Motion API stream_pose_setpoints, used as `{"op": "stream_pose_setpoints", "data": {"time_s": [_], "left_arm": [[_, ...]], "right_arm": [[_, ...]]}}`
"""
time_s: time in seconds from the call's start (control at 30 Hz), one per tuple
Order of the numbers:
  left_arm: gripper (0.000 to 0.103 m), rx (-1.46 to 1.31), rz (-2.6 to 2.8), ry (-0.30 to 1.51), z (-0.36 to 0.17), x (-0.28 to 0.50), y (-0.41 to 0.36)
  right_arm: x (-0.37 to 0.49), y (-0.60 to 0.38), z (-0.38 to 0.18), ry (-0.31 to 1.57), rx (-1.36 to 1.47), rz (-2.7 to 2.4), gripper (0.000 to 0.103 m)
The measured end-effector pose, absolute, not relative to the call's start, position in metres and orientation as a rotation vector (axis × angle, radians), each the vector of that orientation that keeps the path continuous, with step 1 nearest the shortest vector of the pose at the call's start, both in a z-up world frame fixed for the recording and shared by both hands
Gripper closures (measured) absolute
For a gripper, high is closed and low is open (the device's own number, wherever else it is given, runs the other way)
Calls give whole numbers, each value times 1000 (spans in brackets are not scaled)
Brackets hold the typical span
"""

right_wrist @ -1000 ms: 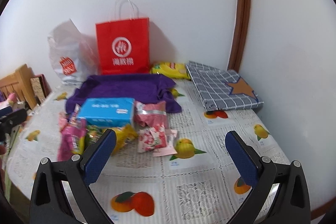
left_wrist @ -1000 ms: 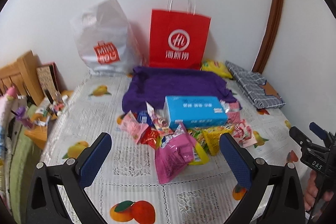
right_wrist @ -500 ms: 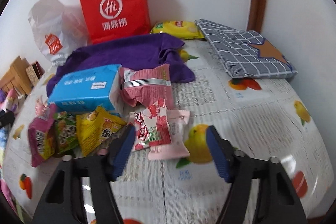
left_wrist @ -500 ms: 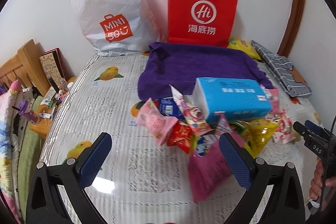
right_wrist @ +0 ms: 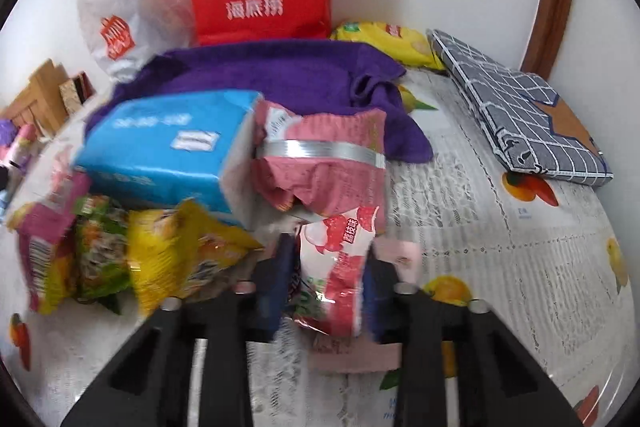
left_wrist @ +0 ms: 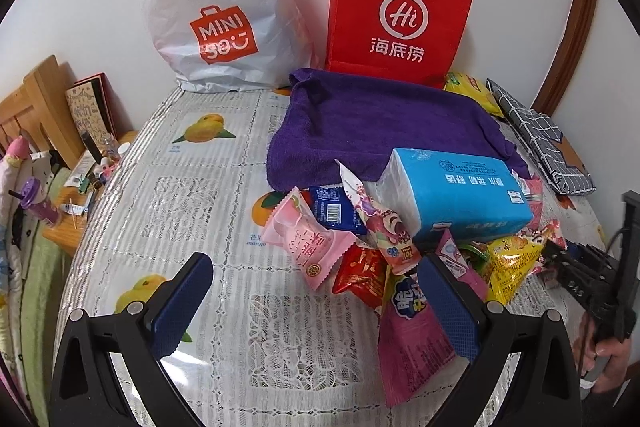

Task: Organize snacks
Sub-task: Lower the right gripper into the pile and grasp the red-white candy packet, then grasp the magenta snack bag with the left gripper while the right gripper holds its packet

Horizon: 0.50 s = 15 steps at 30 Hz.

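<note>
The right claw [right_wrist: 332, 267] has just closed and is clamped on a red-and-white lychee snack packet [right_wrist: 340, 267], which lies on the surface [right_wrist: 500, 267] at the near right edge of the snack pile. The left claw [left_wrist: 316, 303] stands wide apart with nothing between its fingers, over a glossy pink packet [left_wrist: 412, 339]. A soft blue tissue pack [left_wrist: 456, 195] tops the pile, partly on a purple towel [left_wrist: 380, 123]. Behind stand a red paper bag [left_wrist: 400, 11] printed "Hi" and a crinkled white plastic "MINISO" bag [left_wrist: 220, 7]. The lace-patterned cover shows fruit prints, one labelled "mango".
</note>
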<state>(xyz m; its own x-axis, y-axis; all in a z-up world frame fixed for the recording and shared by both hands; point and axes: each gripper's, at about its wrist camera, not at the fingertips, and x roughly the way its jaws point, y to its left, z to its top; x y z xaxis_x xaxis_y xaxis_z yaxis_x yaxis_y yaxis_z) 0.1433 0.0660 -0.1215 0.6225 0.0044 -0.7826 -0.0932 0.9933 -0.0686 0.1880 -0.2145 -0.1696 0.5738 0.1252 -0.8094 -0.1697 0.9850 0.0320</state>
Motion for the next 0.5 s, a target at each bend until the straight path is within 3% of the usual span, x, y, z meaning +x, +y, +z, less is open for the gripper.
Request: {"op": "stream_pose_setpoints", "data": {"time_s": [0.5], "left_arm": [[0, -201, -78, 945, -132, 142, 54]], "right_arm": [[148, -214, -156, 945, -27, 196, 82]]}}
